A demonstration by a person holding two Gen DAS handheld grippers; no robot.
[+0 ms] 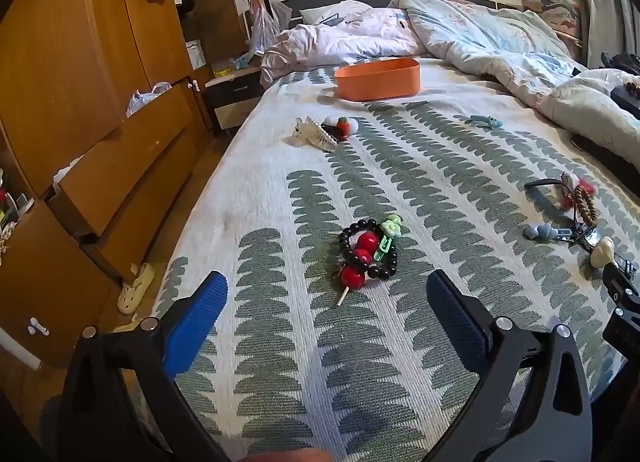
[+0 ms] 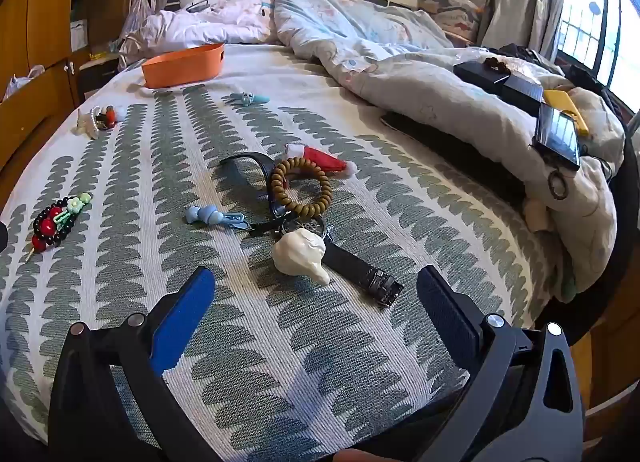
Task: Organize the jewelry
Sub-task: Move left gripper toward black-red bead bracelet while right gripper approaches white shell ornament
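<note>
Both grippers (image 1: 326, 294) (image 2: 316, 290) gape, nothing held. Beads (image 1: 366, 252) are best pinched off-centre (clip possibly tangled), then carried to bin (image 1: 378, 80).

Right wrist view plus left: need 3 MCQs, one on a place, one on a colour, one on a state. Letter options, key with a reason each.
1. Where does the cream shell-shaped piece lie?
A. in the orange basket
B. on the black watch
C. on the pillow

2. What colour is the basket?
A. orange
B. blue
C. white

3. What state is the right claw in?
A. shut on the wooden bead bracelet
B. shut on nothing
C. open, holding nothing

Key:
1 B: the piece rests across the watch strap, near the wooden bead bracelet.
2 A: its walls are plainly orange in both views.
3 C: its blue fingers stand wide apart over bare bedcover.
</note>
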